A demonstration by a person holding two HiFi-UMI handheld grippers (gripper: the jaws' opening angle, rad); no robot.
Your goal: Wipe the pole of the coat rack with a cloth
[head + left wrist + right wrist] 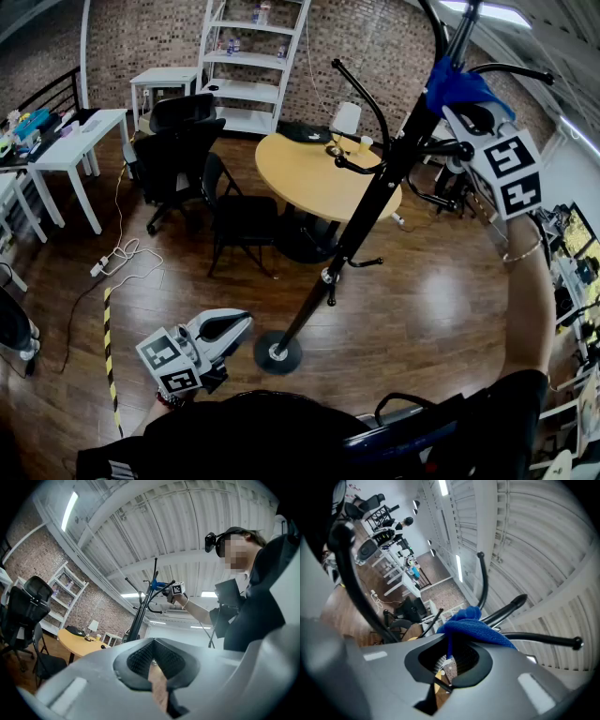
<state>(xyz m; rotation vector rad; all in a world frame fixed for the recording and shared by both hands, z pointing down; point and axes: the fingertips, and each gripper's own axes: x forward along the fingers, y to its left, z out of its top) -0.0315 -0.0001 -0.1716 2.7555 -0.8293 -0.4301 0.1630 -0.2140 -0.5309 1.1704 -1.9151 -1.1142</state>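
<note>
At the near left we find the left gripper (pixel 225 328), low and just left of the rack's round base (pixel 277 352). Its jaws are drawn together with nothing between them. It is near the base but apart from it.

From that base the pole (pixel 370 202) rises toward the upper right. It is a thin black tube with a collar partway up and curved black hooks (pixel 361 89) branching off higher. Behind it sits a round wooden table (pixel 300 173). We judge the pole stiff and smooth, so a cloth should slide along it easily. The whole rack looks light on a small foot and may rock or turn under sideways pressure. Bracing the lower pole with the free gripper would be the sensible hold.

At the far right, high on the pole among the hooks, the right gripper (pixel 459 112) is clamped on the cloth (pixel 455 84). In the right gripper view the cloth (pixel 473 625) is a deep blue, nubby fabric. It is bunched over the jaws with a fold pinched between them. It looks soft, light and limp, so it should wrap the tube readily but could snag on a hook. We cannot tell whether it is pressing on the pole or only lying beside it.
</note>
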